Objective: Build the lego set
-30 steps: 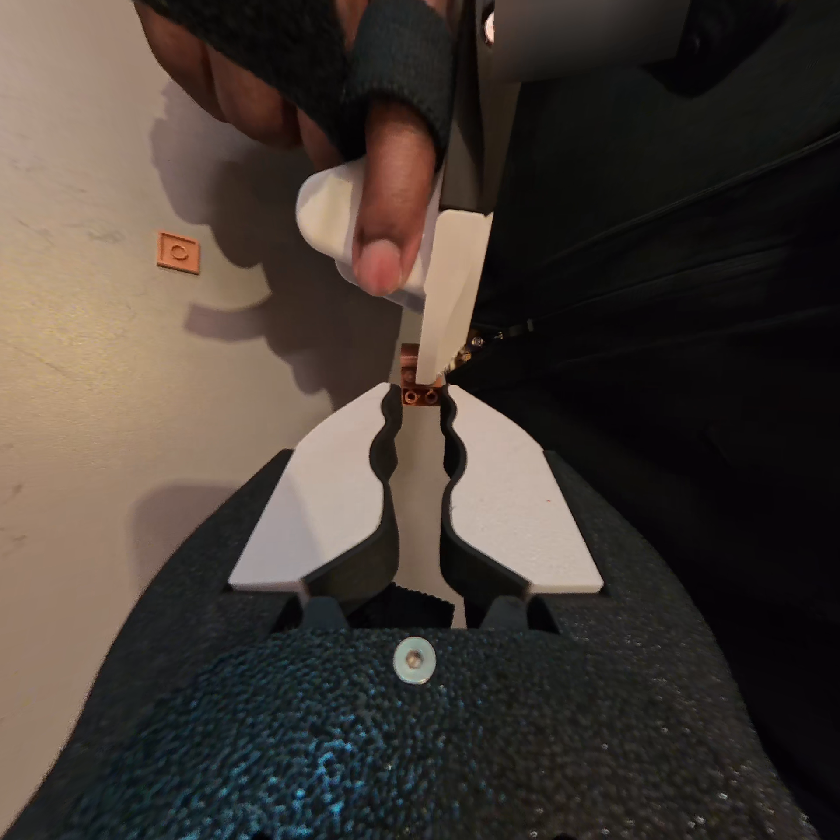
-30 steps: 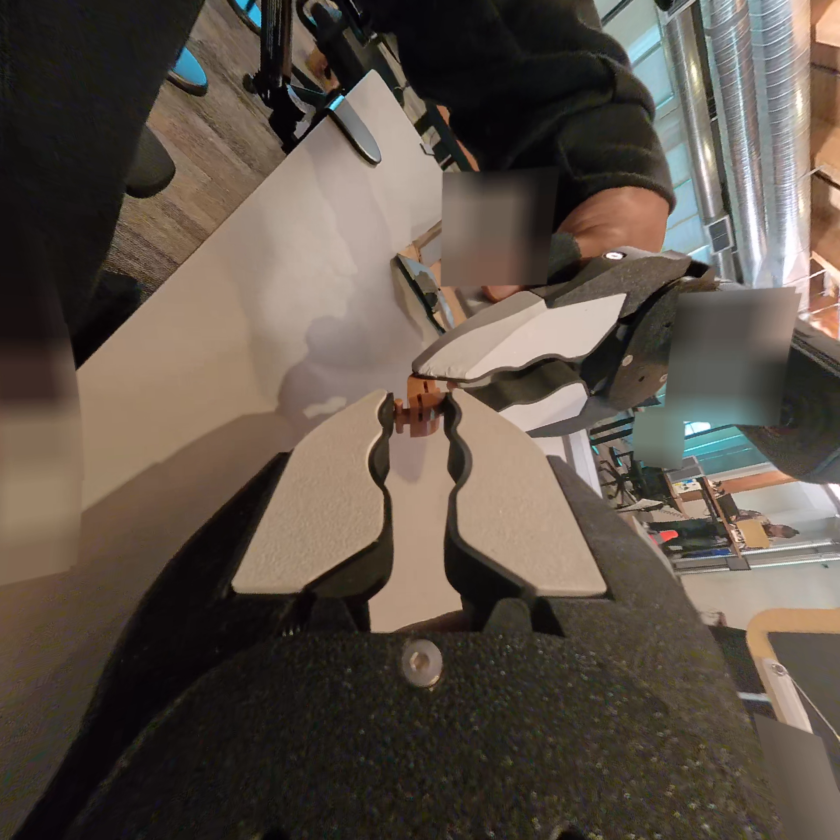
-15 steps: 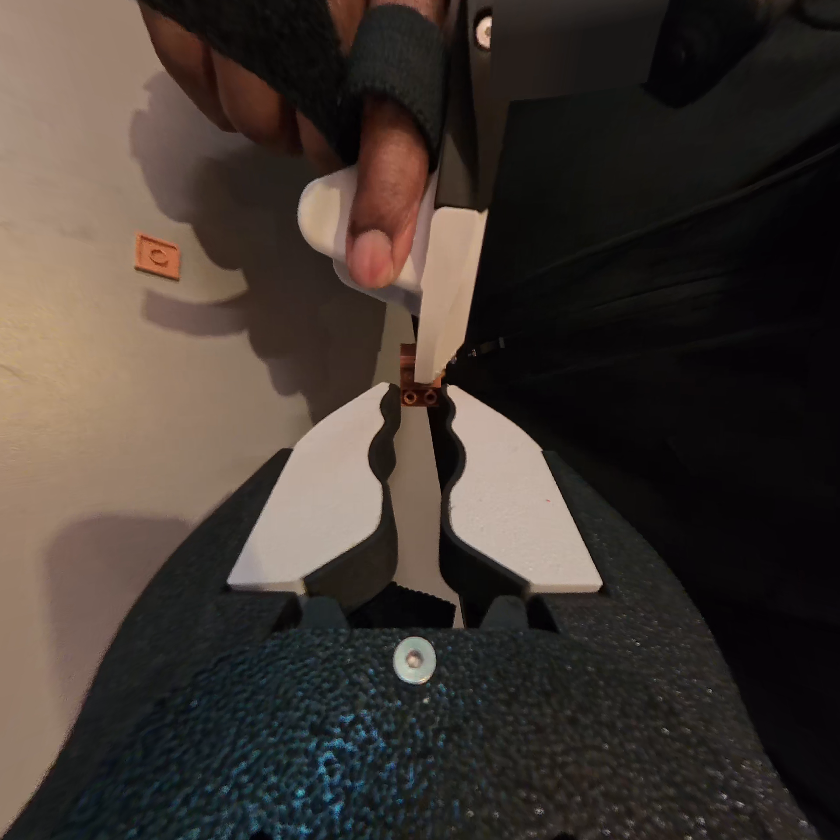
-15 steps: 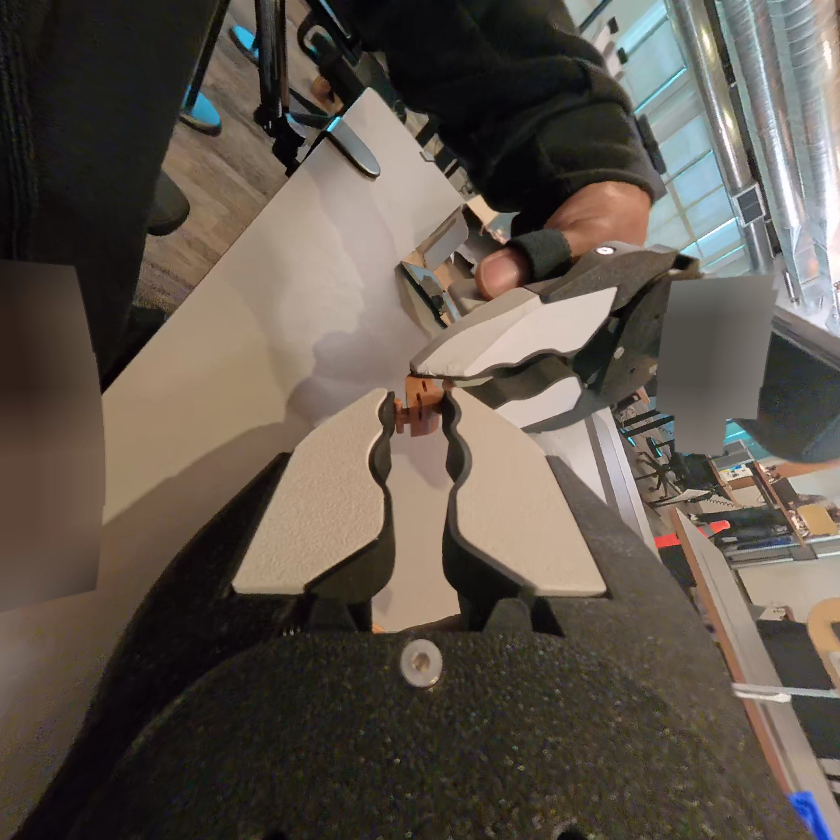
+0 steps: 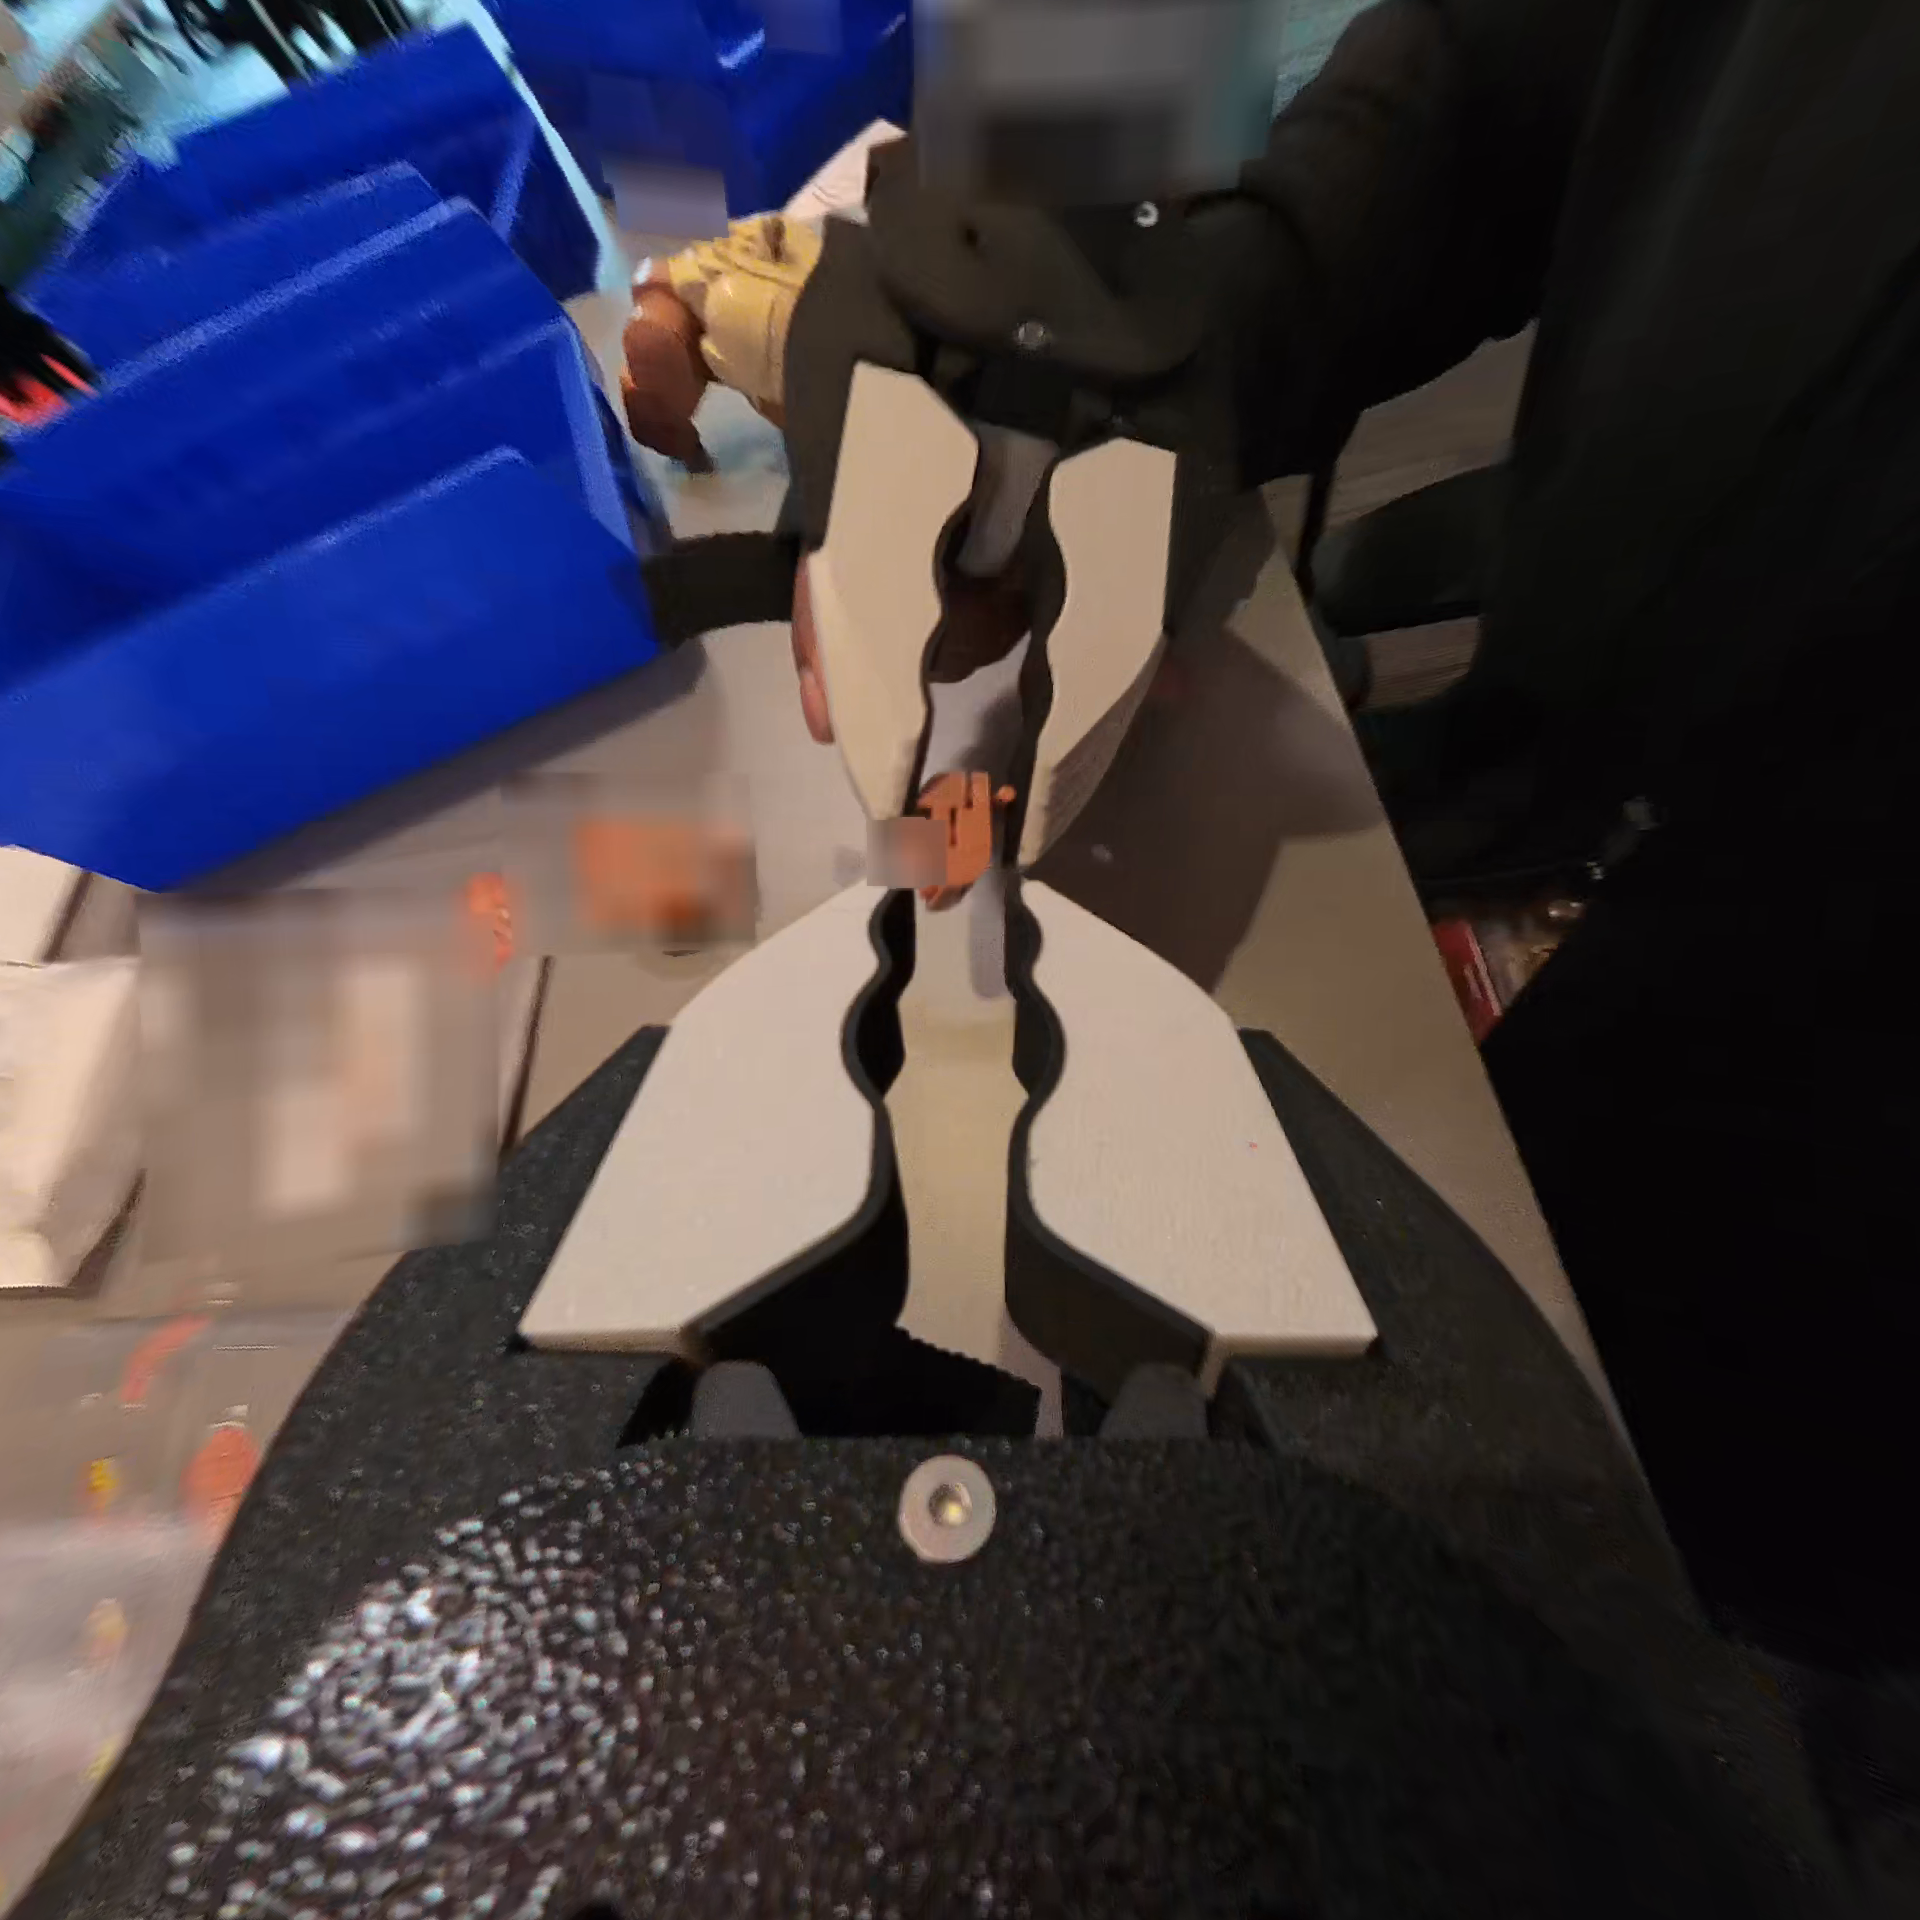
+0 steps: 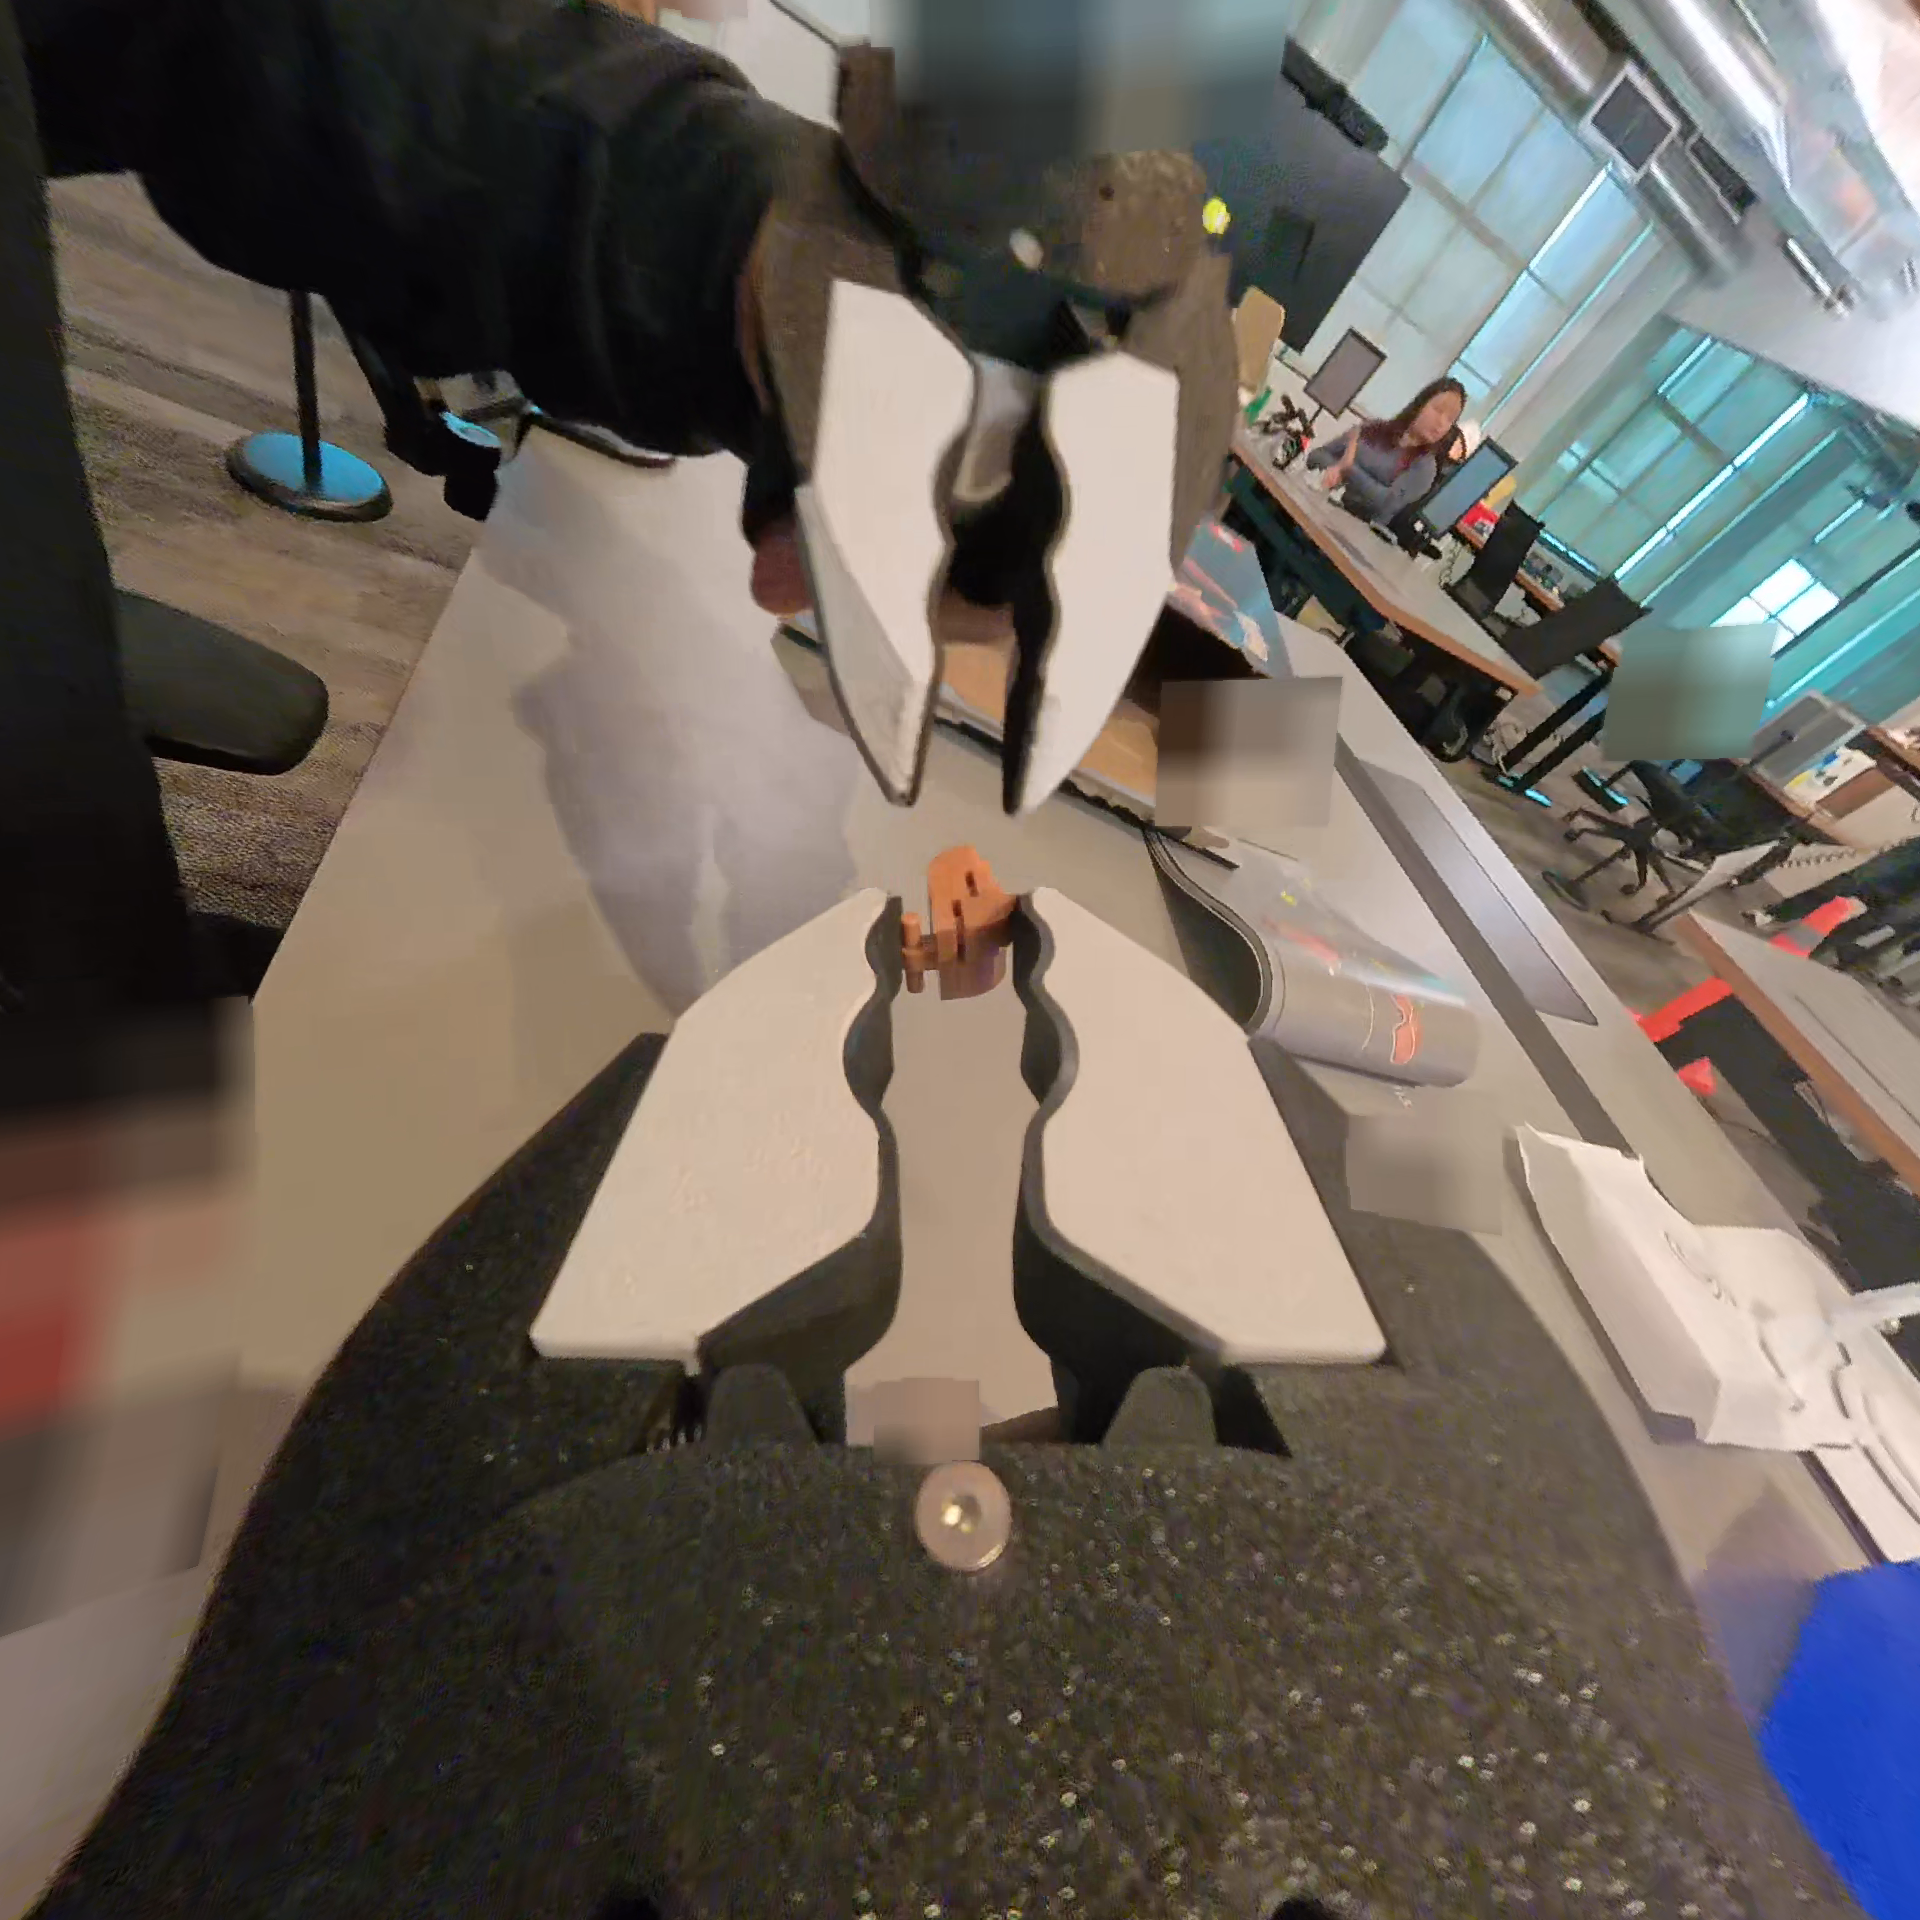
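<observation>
Right gripper (image 6: 958,914) pinching the orange lego piece (image 6: 961,920) above the table (image 6: 436,935), left gripper (image 5: 961,902) fingers parted and holding nothing, blue bins (image 5: 291,499) looming behind, contents hidden.

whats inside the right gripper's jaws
A small orange lego assembly, pinched at the tips of the right gripper. Its gripped sides are covered by the fingers.

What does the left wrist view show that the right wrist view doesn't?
Left wrist only: the row of blue bins (the other view catches just a blue corner). Right wrist only: a clear gap between the left tool and the orange lego piece, plus white paper on the table. Both: the right tool shut on that piece, the left tool open and empty.
</observation>
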